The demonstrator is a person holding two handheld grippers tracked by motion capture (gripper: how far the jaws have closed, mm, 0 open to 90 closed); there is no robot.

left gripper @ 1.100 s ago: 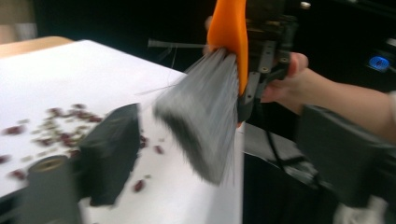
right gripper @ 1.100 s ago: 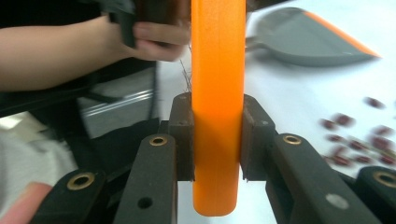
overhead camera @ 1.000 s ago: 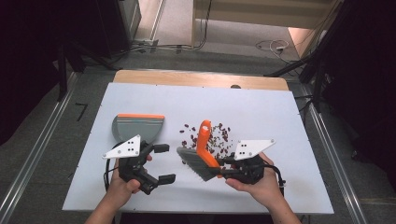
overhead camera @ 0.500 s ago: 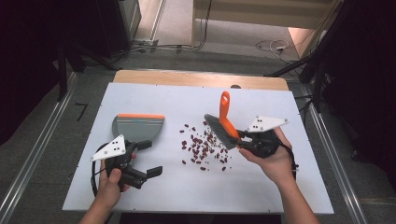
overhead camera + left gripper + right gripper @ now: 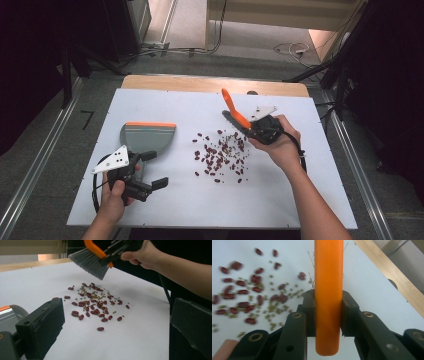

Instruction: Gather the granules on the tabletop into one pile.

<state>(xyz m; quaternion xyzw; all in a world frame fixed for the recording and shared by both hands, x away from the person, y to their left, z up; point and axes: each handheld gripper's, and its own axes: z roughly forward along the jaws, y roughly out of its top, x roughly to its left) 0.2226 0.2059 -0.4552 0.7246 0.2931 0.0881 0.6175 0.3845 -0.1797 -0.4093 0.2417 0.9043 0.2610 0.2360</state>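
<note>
Gripping the brush (image 5: 231,108) by its orange handle, the right tool (image 5: 261,128) has its jaws pinched tight on either side of that handle, plain in the right gripper view, where the handle (image 5: 328,290) runs straight up between the black pads. Bristles (image 5: 89,263) hang in the air above the far edge of the beans (image 5: 220,155), tilted toward them, which looks like the set-up for a sweeping stroke toward the person's left. The beans lie loose on the white table (image 5: 280,200), dark red ones mixed with small green ones, a scatter in the middle, well apart from both hands. Over on the left, the left tool (image 5: 150,170) hovers low near the front edge with its jaws spread and nothing between them; one jaw looms large in the left gripper view. Just beyond it sits the dustpan (image 5: 147,137), grey with an orange strip along its far edge, flat on the table and holding nothing so far. Its place beside the pile makes sense: my guess is the free tool will steady it while the brush pushes the beans across.
</note>
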